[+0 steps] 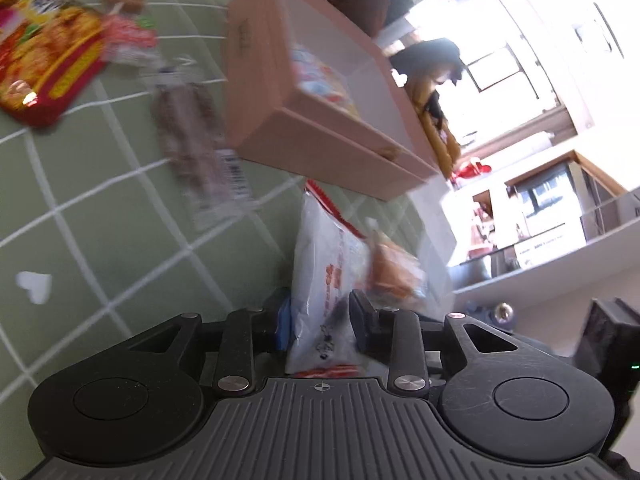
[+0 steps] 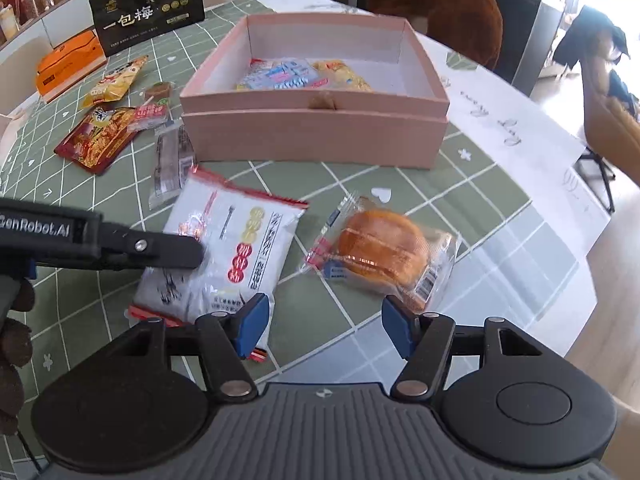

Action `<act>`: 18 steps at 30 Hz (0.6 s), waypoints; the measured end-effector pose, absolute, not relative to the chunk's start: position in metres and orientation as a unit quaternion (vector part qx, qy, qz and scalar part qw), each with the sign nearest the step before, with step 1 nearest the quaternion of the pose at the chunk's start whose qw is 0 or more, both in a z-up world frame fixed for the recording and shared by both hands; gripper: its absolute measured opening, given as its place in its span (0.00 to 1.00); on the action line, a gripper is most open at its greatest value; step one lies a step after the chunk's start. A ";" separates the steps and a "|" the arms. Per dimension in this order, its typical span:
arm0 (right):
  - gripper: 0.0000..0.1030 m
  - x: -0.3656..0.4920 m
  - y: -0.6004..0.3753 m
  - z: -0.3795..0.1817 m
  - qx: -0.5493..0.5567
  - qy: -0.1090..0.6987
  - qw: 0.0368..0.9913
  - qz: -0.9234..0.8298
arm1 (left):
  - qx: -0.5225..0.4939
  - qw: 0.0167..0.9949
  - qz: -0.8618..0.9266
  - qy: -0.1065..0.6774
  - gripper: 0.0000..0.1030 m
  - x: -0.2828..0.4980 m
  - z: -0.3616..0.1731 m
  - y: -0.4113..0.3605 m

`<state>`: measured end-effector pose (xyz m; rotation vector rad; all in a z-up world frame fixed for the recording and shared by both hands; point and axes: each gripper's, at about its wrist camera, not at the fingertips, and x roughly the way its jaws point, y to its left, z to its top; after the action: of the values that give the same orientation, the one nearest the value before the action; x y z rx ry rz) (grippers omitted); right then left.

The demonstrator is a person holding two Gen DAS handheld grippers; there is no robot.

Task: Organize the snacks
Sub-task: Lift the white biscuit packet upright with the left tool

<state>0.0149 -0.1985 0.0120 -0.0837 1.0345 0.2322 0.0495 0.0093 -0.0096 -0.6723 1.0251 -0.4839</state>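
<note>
A white snack bag [image 2: 236,240] with red edges lies on the green checked tablecloth in front of an open pink box [image 2: 316,128]. My left gripper [image 1: 320,320] is shut on this white bag [image 1: 324,280]; its finger [image 2: 160,248] reaches the bag from the left in the right wrist view. A wrapped orange bun [image 2: 380,252] lies right of the bag. My right gripper [image 2: 324,324] is open and empty, hovering near both. The box [image 1: 272,92] holds a blue packet [image 2: 280,76] and a yellow packet [image 2: 344,74].
Left of the box lie a red snack pack [image 2: 96,140], a yellow pack [image 2: 116,80], a small pink packet [image 2: 150,114] and a dark clear-wrapped bar [image 2: 170,162]. A black box [image 2: 146,4] and an orange box [image 2: 68,64] stand behind. White paper [image 2: 516,128] covers the table's right side.
</note>
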 end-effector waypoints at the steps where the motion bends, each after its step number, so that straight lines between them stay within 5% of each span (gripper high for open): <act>1: 0.61 0.015 -0.199 0.011 -0.038 0.496 0.860 0.113 | -0.304 0.794 -0.241 0.467 0.34 0.048 -0.001 0.004; 18: 0.70 0.037 -0.267 0.046 -0.037 0.442 0.895 0.053 | -0.209 0.835 -0.160 0.483 0.20 0.040 0.016 -0.009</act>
<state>0.0375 -0.2670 0.0462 -0.0762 0.9161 0.1099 0.0395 -0.0087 0.0158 -0.4435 1.0221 -0.3397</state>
